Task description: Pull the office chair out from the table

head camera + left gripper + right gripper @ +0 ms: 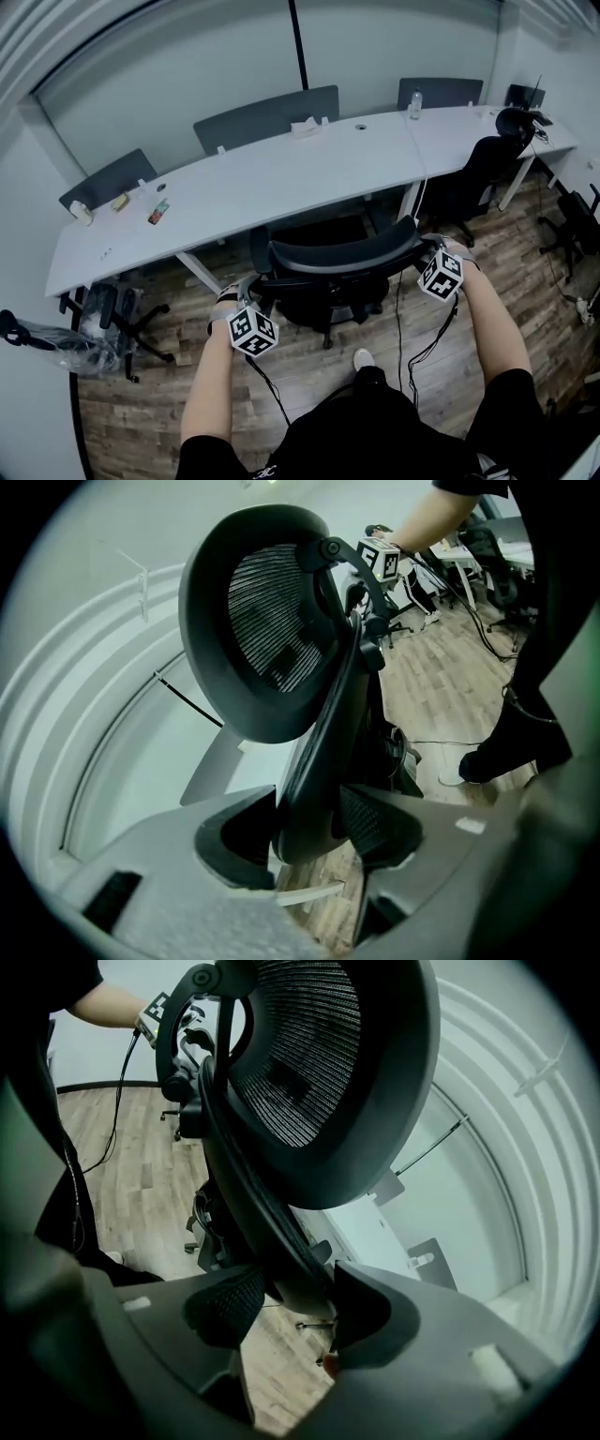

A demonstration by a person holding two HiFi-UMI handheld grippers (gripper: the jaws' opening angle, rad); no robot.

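Located at centre of the head view: office chair [342, 267], back turned toward the wearer, standing just below the near edge of the long table [281, 178]. Cannot tell whether the seat front lies under the top. Judged early in the pull, with the chair close to the table.

Gripped at both ends of the backrest's top curve. Left gripper [248, 289] clamped on the left rim, lower left of centre; confirmed in the left gripper view [309, 832], dark frame edge pinched between both pads. Right gripper [434, 248] clamped likewise on the right rim, right of centre; confirmed in the right gripper view [286, 1302], rim seated between the pads. Held evenly at both sides, presumably to draw the chair straight back without swivelling it.

Materials: black mesh [267, 621] stretched in a smooth, rounded plastic frame; textured dark pads on grey moulded jaws. Table top pale, matt, gently curved, on white legs. Floor [525, 272] of wood-grain planks, apparently smooth enough for rolling.

Further out: dark grey panels [267, 117] behind the table, a bottle [414, 101] at upper right, a second dark chair [483, 169] at right. Cables [267, 380] trailing from the grippers near a shoe [364, 359]: possible snag under the chair's base.
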